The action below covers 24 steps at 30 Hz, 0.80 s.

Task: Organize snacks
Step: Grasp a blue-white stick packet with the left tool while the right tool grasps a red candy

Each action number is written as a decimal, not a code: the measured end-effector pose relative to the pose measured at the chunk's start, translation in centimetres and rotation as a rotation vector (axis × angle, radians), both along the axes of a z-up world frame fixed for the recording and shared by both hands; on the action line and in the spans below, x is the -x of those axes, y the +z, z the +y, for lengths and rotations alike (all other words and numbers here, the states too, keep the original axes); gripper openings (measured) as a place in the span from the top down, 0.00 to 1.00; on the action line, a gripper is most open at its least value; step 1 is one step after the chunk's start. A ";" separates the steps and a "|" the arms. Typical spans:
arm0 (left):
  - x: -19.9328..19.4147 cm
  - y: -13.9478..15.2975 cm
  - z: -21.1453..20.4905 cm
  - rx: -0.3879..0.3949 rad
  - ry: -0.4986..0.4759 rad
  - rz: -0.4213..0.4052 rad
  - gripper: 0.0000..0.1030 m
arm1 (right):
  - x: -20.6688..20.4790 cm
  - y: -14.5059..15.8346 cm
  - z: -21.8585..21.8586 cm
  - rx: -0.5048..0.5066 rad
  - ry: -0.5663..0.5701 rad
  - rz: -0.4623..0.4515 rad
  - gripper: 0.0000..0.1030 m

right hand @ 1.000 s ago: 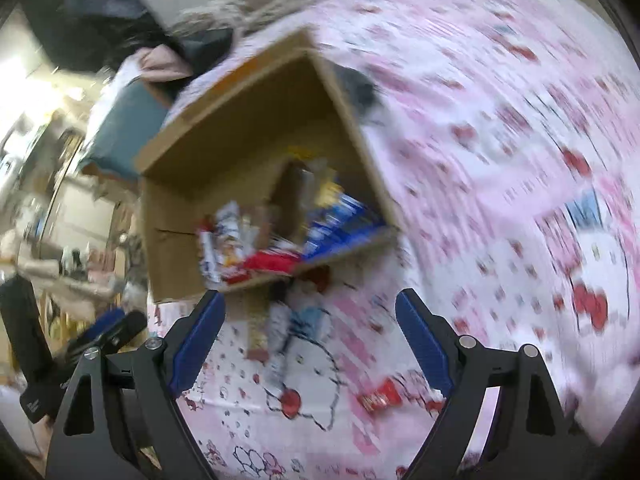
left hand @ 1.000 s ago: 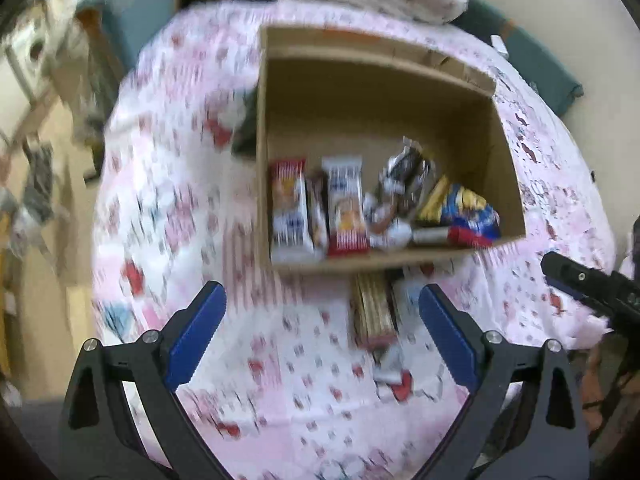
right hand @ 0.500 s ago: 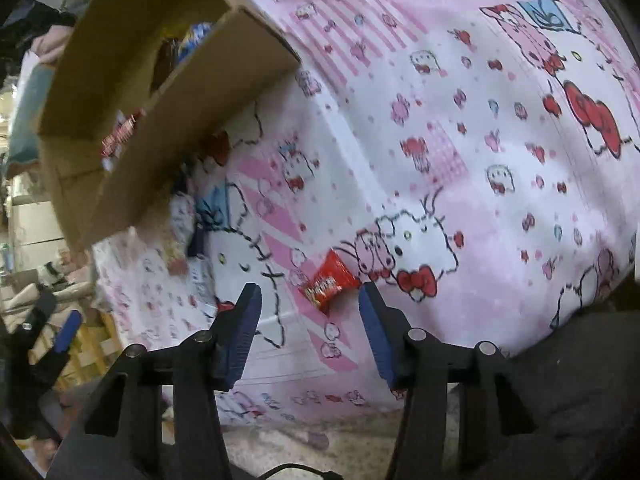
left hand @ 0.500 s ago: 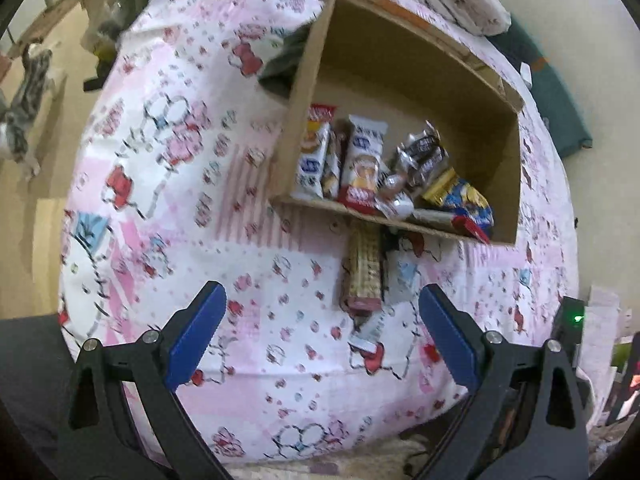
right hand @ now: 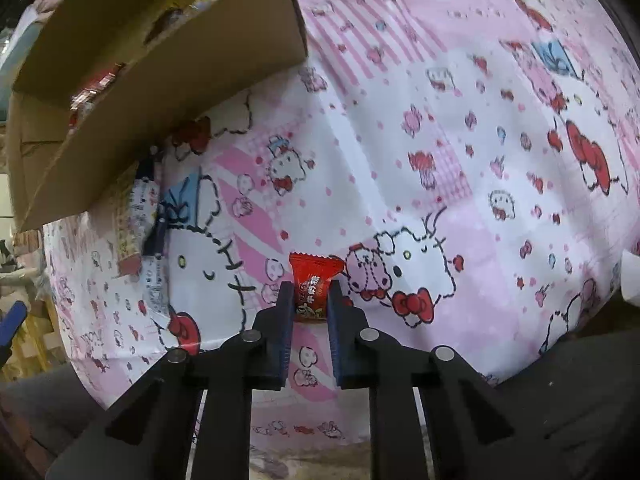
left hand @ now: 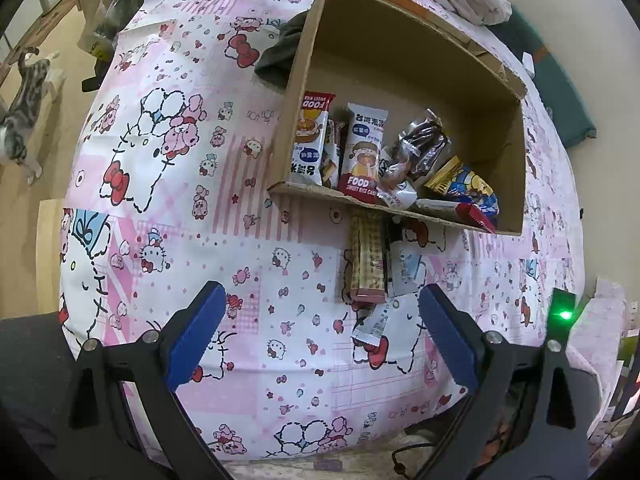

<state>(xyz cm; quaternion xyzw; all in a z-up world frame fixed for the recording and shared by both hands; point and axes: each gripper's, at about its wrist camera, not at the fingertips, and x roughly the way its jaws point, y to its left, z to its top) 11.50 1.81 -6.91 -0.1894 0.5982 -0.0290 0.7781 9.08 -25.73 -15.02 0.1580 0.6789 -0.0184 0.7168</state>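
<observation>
Right gripper [right hand: 307, 300]: jaws have just been closing and now pinch a small red candy packet [right hand: 314, 286] between the blue pads; the packet's lower half sits in the pinch, its crimped top edge sticks out past the fingertips. It lies low over the pink cartoon-print cloth [right hand: 460, 128].

Left gripper [left hand: 320, 344]: jaws spread wide, nothing between them, hanging above the cloth [left hand: 168, 208] in front of the box.

Cardboard box [left hand: 400, 64]: open-topped, resting on the cloth-covered surface. Along its near wall stand two white rice-cake bars [left hand: 310, 136], a dark clear-wrapped snack [left hand: 420, 146], and a yellow-and-blue packet [left hand: 464, 188] with a red wrapper [left hand: 476, 216] at the right corner.

Loose snacks outside the box: a long tan wafer bar [left hand: 366, 256] lies just in front of the near wall, a white-and-blue packet [left hand: 406, 264] beside it, and a small white sachet [left hand: 372, 326] nearer the left gripper.

Left wrist view only: the box's contents from above, a dark cloth [left hand: 280, 52] against the box's left wall, a cat [left hand: 24, 108] on the floor at far left, a green indicator light [left hand: 565, 315] at right.

Right wrist view only: the pinched candy, and the box's [right hand: 160, 80] outer near wall from low down, contents mostly hidden.
</observation>
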 end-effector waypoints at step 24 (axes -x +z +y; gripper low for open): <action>-0.7 -8.7 -12.4 -0.149 -0.314 0.177 0.43 | 0.9 5.8 -5.1 -0.307 -0.172 -0.221 0.84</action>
